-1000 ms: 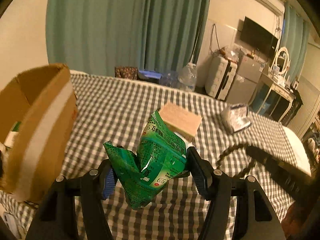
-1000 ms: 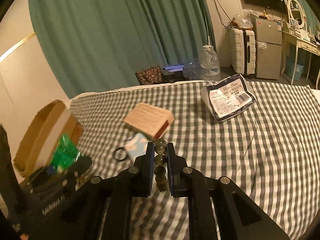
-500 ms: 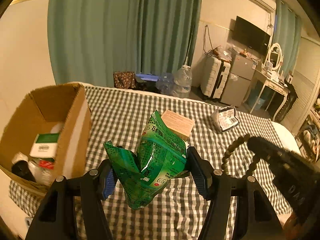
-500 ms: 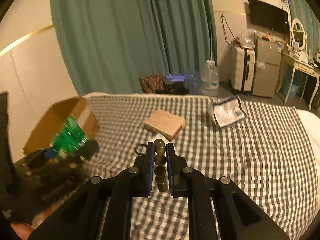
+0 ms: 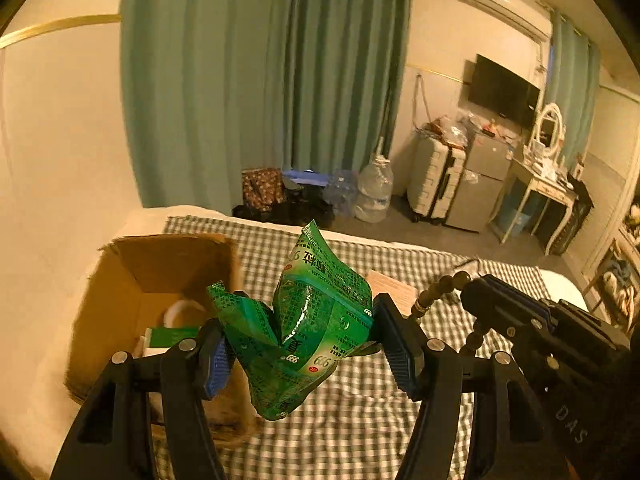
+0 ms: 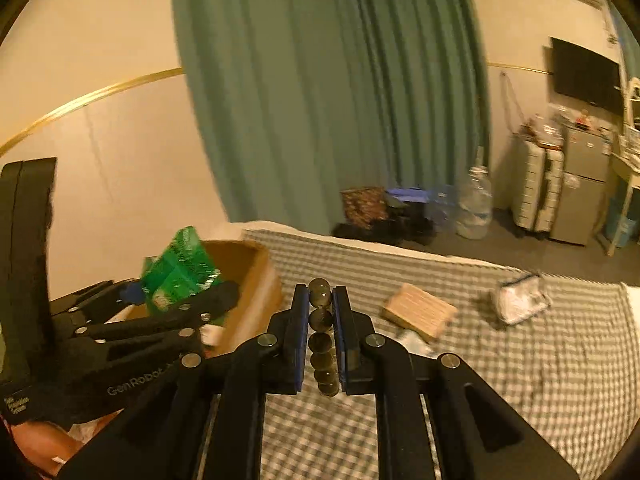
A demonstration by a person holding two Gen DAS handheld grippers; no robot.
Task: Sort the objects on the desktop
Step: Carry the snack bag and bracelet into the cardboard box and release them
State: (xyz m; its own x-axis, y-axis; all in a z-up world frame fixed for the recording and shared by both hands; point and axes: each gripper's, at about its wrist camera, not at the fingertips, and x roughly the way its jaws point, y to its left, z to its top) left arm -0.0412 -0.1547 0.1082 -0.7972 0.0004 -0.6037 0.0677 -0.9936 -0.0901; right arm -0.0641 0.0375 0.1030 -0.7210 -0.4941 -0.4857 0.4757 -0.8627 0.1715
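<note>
My left gripper point(image 5: 298, 348) is shut on a crumpled green packet point(image 5: 308, 332) and holds it in the air at the right edge of an open cardboard box point(image 5: 132, 280). The packet also shows in the right wrist view point(image 6: 180, 272), over the box point(image 6: 256, 280). My right gripper point(image 6: 321, 340) is shut on a dark bead bracelet point(image 6: 322, 336), raised above the checked cloth; its beads show in the left wrist view point(image 5: 448, 288). The box holds a green-and-white carton point(image 5: 168, 336) and a white item.
On the checked cloth point(image 6: 520, 380) lie a tan wooden block point(image 6: 420, 312) and a white plastic pouch point(image 6: 520, 300). Beyond the table edge stand a water jug point(image 6: 476, 208), suitcase and small fridge. Green curtains hang behind.
Both grippers have risen and swung left toward the box with their loads. The box interior has come into view under the left gripper. The grips are unchanged.
</note>
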